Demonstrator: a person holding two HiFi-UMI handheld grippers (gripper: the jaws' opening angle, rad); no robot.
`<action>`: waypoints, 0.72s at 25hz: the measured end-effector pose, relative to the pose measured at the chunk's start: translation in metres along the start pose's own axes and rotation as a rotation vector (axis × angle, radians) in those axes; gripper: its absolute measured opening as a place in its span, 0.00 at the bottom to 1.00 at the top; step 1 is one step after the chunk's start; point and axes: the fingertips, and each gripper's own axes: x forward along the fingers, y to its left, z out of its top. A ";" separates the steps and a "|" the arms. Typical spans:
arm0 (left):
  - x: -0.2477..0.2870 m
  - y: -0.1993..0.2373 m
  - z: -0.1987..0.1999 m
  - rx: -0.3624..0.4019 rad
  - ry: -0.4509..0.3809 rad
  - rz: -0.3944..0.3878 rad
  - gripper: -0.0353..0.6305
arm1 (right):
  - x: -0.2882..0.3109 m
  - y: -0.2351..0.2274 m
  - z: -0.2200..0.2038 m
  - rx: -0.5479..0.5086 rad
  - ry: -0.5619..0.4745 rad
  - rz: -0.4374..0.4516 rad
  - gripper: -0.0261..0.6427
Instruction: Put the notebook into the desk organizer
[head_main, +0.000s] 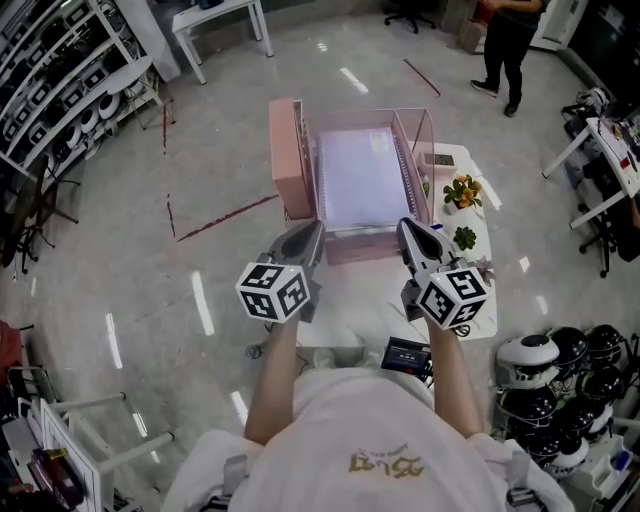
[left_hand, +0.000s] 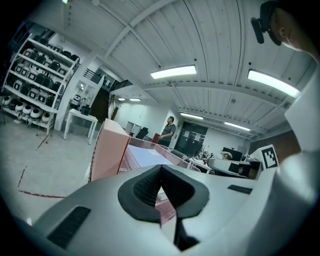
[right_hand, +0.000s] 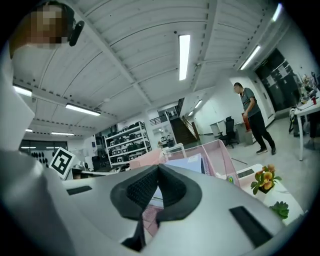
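A pink mesh desk organizer (head_main: 290, 165) stands on a white table in the head view. A white spiral notebook (head_main: 362, 180) rests inside it, between its pink walls. My left gripper (head_main: 312, 232) hovers at the organizer's near left corner, shut with nothing between its pads. At the near right corner my right gripper (head_main: 405, 228) is also shut and empty. The left gripper view looks over its closed tips (left_hand: 161, 167) at the organizer's pink side (left_hand: 107, 150) and the notebook (left_hand: 147, 156). Past the right gripper (right_hand: 159, 166), the right gripper view shows the notebook (right_hand: 187, 164) and the organizer wall (right_hand: 222, 155).
The white table (head_main: 478, 215) carries two small potted plants (head_main: 462, 190) (head_main: 465, 238) right of the organizer. A black device (head_main: 407, 353) lies near my body. Helmets (head_main: 560, 370) pile at lower right. Shelving (head_main: 60, 70) lines the left; a person (head_main: 510, 45) stands far back.
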 end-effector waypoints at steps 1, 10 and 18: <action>0.001 -0.002 -0.001 0.001 0.003 -0.002 0.08 | -0.001 0.002 -0.003 -0.005 0.006 0.002 0.05; 0.000 -0.008 -0.007 -0.002 0.011 -0.003 0.08 | -0.009 0.004 -0.008 -0.067 0.028 -0.048 0.05; -0.004 -0.013 -0.008 0.001 0.016 -0.006 0.08 | -0.013 0.004 -0.009 -0.072 0.032 -0.059 0.05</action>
